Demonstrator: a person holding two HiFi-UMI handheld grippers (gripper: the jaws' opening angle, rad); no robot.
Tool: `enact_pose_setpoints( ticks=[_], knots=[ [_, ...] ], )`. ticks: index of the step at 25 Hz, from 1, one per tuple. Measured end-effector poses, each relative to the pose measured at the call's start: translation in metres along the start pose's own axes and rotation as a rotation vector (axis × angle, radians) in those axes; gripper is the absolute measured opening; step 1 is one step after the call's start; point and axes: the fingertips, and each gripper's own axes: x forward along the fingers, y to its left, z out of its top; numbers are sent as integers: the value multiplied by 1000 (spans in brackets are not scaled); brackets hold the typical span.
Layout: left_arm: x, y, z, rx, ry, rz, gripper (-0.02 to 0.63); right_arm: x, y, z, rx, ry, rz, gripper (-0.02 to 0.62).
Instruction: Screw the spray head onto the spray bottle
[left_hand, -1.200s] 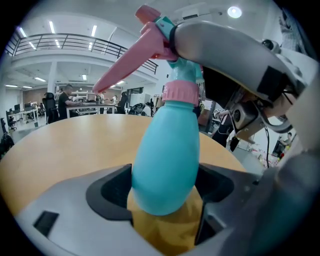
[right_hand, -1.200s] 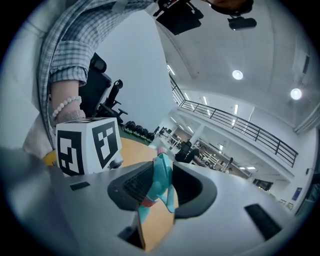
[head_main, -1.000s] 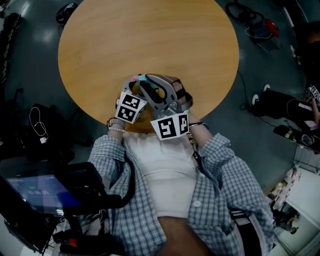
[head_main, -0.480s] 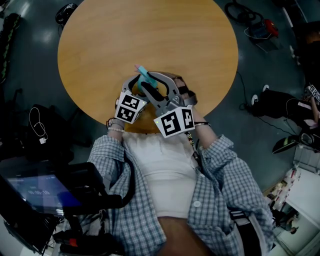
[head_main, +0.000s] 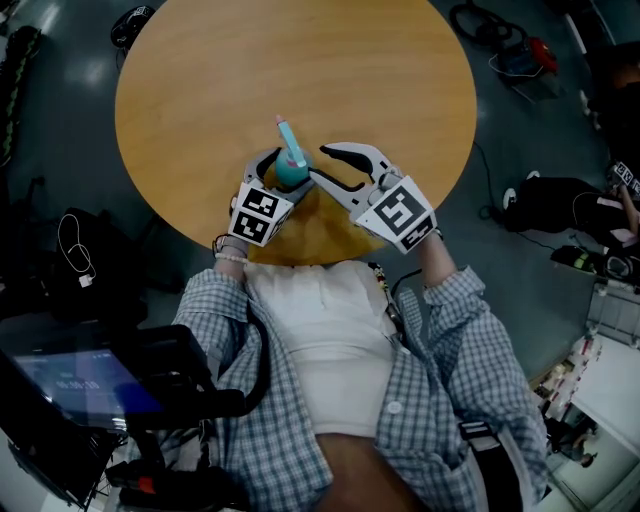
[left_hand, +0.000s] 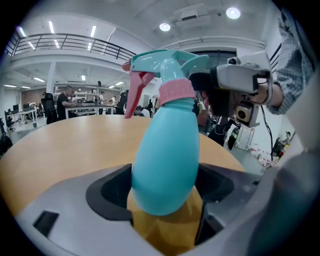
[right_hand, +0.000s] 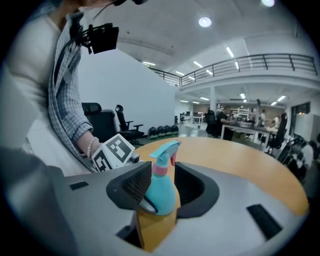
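Here, the left gripper (left_hand: 162, 192) clasps the belly of the likely light, slick bottle (left_hand: 165, 150) near the table (head_main: 300, 70) edge; the right gripper (head_main: 320, 165), jaws just opened, frames it untouched, the collar (left_hand: 176, 92) probably its surest hold.

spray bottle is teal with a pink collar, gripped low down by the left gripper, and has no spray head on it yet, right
Not quite: the spray head already sits on the spray bottle, above the pink collar, as the left gripper view shows. The rest holds: it is teal, gripped low down by the left gripper.
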Motion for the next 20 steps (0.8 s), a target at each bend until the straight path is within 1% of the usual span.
enact_pose_setpoints(
  ticks=[4, 6, 13, 16, 18, 20],
  knots=[
    [-1, 0, -1, 1, 8, -6, 399, 14, -3, -12, 26, 80, 177, 135],
    [0, 0, -2, 3, 11, -11, 399, 22, -1, -13, 43, 104, 263, 137],
    [1, -3, -4, 13, 18, -24, 399, 36, 6, -10, 81, 146, 454, 135],
    [2, -5, -3, 17, 20, -36, 399, 40, 9, -10, 68, 166, 490, 135],
    [2, -6, -3, 18, 20, -38, 399, 40, 9, -11, 37, 161, 483, 127],
    [2, -6, -3, 18, 20, -37, 399, 39, 10, -10, 6, 132, 453, 126]
  ],
)
